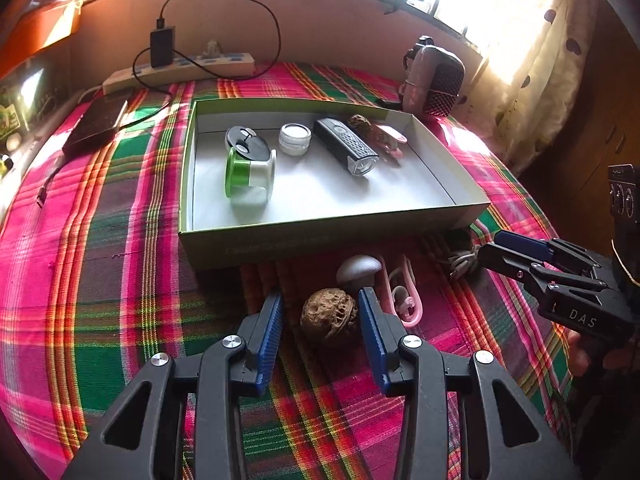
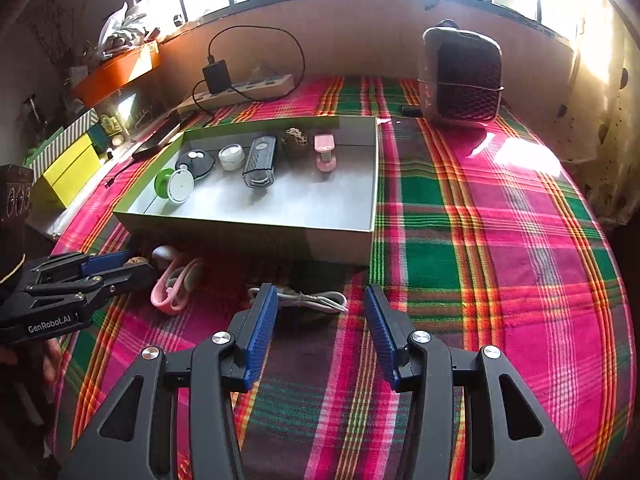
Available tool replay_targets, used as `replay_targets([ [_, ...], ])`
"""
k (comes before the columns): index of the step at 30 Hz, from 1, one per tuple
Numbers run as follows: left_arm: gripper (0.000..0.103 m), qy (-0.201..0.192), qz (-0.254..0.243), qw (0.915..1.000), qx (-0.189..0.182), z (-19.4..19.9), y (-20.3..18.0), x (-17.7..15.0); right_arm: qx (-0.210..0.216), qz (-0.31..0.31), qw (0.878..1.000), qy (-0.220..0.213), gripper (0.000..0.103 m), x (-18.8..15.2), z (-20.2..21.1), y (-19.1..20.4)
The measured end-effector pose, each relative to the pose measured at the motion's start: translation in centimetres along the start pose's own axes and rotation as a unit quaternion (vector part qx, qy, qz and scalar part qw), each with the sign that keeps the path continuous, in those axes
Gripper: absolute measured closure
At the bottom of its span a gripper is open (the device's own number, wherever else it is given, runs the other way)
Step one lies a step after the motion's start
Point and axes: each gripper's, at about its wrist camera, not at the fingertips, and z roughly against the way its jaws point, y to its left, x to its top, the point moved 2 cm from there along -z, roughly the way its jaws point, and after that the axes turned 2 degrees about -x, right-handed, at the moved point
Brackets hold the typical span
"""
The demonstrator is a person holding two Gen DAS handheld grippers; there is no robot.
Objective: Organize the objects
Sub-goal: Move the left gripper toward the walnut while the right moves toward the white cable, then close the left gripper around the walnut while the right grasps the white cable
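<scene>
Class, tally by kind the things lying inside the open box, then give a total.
Thread spool: 1
Black round case: 1
Small jar: 1
Black remote-like device: 1
Walnut: 1
Pink clip: 1
Total: 6

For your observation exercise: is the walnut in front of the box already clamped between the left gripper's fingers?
No. The walnut lies on the cloth between the open left gripper's fingers, with gaps on both sides.

Left gripper (image 1: 320, 312) spread wide, walnut (image 1: 329, 317) between its fingers, untouched. Open box (image 1: 320, 236) at 12 o'clock; pink clip (image 1: 402, 296) at 2.
</scene>
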Motion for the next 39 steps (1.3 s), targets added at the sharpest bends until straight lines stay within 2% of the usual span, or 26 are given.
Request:
replay_targets([
  [3, 0.066, 0.0, -0.01, 0.9999, 0.011, 0.0, -0.2, -0.2, 0.036, 0.025, 0.999, 0.006, 0.056, 0.5, -0.9, 0.6],
  [6, 0.066, 0.0, -0.012, 0.9998, 0.016, 0.0, -0.3, -0.2, 0.054, 0.038, 0.998, 0.014, 0.056, 0.5, -1.2, 1.1],
  [13, 0.066, 0.003, -0.013, 0.9998, 0.016, 0.0, -0.3, -0.1, 0.061, 0.083, 0.994, 0.033, 0.056, -0.9, -0.3, 1.8],
  [16, 0.066, 0.003, -0.013, 0.9998, 0.017, 0.0, -0.3, -0.1, 0.078, 0.113, 0.99, 0.042, 0.056, -1.5, 0.5, 2.7],
  [18, 0.066, 0.003, -0.012, 0.9998, 0.017, 0.1, -0.4, -0.1, 0.074, 0.122, 0.989, 0.032, 0.056, -1.4, 0.7, 2.8],
  [22, 0.066, 0.004, -0.012, 0.9997, 0.02, 0.0, -0.4, -0.1, 0.031, 0.113, 0.993, 0.024, 0.056, -0.6, -0.2, 1.9],
  [26, 0.066, 0.007, -0.012, 0.9996, 0.026, 0.0, -0.4, 0.0, 0.023, 0.126, 0.991, 0.036, 0.056, -0.8, -1.4, 2.1],
  [39, 0.066, 0.004, -0.011, 0.9993, 0.036, 0.1, -0.2, -0.2, 0.015, 0.133, 0.991, 0.029, 0.059, -0.9, -1.5, 2.9],
])
